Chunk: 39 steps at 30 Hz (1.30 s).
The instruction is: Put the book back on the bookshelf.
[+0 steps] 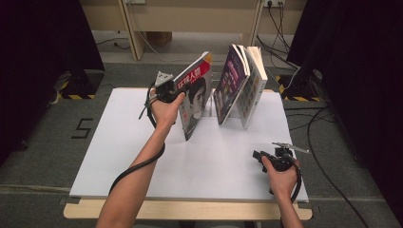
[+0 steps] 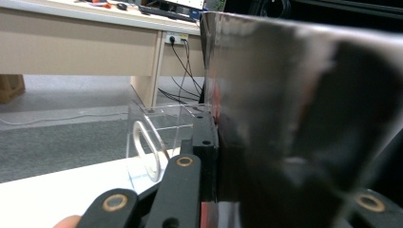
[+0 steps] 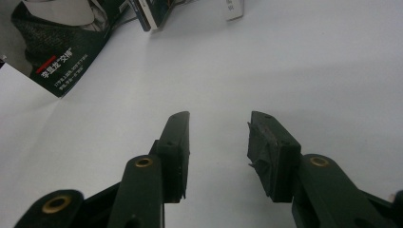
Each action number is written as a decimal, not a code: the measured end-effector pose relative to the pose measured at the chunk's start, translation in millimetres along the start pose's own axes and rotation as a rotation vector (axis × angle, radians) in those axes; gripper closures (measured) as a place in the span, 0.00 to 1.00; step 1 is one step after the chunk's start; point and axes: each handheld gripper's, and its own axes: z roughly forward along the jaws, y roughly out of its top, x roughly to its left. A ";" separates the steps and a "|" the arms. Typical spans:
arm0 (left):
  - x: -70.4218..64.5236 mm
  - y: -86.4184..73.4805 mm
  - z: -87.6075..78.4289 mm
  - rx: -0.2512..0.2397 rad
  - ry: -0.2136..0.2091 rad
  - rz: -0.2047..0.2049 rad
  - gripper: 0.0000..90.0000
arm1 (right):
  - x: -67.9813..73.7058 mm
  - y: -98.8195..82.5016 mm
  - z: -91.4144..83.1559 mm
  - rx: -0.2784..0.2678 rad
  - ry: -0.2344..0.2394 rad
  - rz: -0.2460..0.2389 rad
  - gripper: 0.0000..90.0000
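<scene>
Magazine: a glossy magazine with a red masthead and a face on its cover (image 1: 194,95) stands tilted on its lower edge on the white table top (image 1: 119,152), just left of the clear acrylic book stand (image 2: 164,128).

Left gripper: the left gripper (image 1: 175,91) has its black jaws closed on the magazine's outer edge; in the left gripper view the dark, shiny cover (image 2: 304,123) sits hard against the inner jaw, so the grip looks firm.

Landmark: the clear stand sits at the far middle of the table top, and a few books with purple and pale covers (image 1: 240,83) lean in it, fanned open at the top.

Right gripper: the right gripper (image 1: 259,155) rests low over the table top, well apart from the stand on its near right; its jaws stand apart with nothing between them.

Step in hand: by my reading, the magazine is gripped and being carried upright toward the stand, to join the leaning books.

Next move: it calls for sliding the magazine's lower edge into the stand's left side, keeping it near upright, then letting go once it leans safely.

Edges: the stand's clear left wall is hard to see, and the magazine's corner could catch on it.

Open room: bare table top lies left of the stand and all along its near side, so the left forearm (image 1: 138,175) has space to swing.

Risk: a thin magazine may sag or slip out once released.
</scene>
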 end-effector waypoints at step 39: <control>-4.8 15.6 16.3 -0.156 0.130 0.101 0.96 | -2.2 0.5 -0.7 -0.005 -0.001 -0.001 0.66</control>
